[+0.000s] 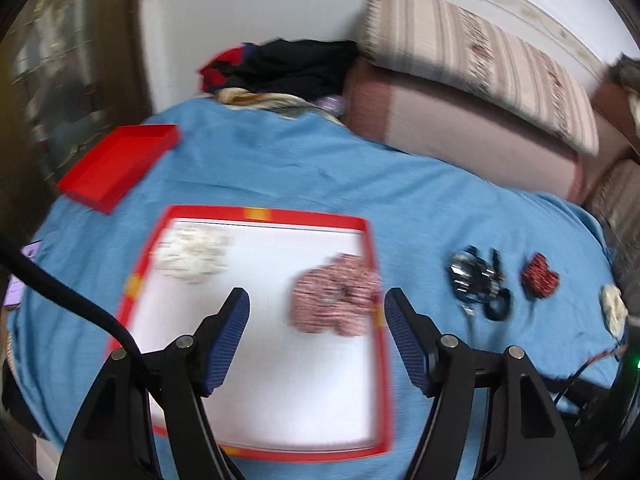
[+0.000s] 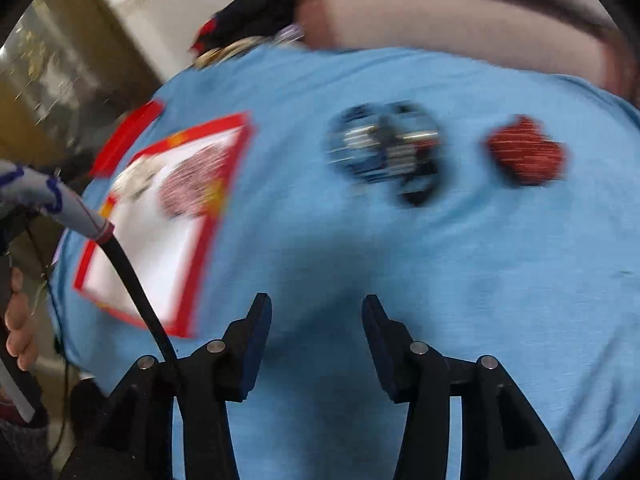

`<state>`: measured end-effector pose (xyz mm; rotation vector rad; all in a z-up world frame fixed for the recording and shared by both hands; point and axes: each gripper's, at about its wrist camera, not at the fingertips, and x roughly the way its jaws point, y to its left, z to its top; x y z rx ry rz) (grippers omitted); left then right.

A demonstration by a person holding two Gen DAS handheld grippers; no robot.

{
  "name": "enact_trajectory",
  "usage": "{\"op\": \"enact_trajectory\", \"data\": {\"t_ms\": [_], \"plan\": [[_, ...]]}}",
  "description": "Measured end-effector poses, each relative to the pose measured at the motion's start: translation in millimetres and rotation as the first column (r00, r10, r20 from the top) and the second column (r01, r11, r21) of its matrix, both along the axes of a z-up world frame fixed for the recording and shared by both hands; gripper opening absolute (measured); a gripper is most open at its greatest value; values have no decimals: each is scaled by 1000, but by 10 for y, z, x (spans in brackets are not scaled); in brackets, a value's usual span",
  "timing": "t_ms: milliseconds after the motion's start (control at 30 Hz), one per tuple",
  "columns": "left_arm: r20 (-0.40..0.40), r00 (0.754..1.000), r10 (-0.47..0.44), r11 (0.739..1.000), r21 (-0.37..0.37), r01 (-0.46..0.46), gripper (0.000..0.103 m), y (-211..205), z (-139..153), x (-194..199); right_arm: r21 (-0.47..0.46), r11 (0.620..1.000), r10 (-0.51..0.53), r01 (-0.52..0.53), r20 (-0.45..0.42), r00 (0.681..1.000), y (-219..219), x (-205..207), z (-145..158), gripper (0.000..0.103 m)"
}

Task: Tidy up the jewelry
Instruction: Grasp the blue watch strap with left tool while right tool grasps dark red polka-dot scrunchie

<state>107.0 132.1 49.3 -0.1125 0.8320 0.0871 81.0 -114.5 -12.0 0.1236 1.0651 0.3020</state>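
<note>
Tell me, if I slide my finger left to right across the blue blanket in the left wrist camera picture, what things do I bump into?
red lid → white beads in the red-edged box → pink beads → dark shiny jewelry pile → red beads → small white piece

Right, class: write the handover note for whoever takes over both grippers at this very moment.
Left gripper: open, empty, above the red-rimmed box.
Right gripper: open, empty, above the blue cloth.
Done: white beads and pink beads lie in the box.
Left: dark silvery pile, red beads and a white piece lie on the cloth. Red lid lies apart.
</note>
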Motion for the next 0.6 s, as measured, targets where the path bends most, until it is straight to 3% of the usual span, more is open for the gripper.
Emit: {"op": "enact_trajectory", "data": {"t_ms": [267, 433, 600], "plan": [[-84, 985, -151, 987, -67, 146, 69, -797, -368, 595, -17, 980, -197, 198, 57, 979, -1032, 249, 44, 55], [-141, 963, -228, 972, -84, 218, 69, -1135, -640, 1002, 60, 967, -254, 249, 84, 964, -1335, 403, 36, 68], [-182, 951, -250, 967, -86, 238, 65, -1303, -905, 1300, 108, 961, -264, 255, 89, 960, -1322, 631, 19, 70]]}}
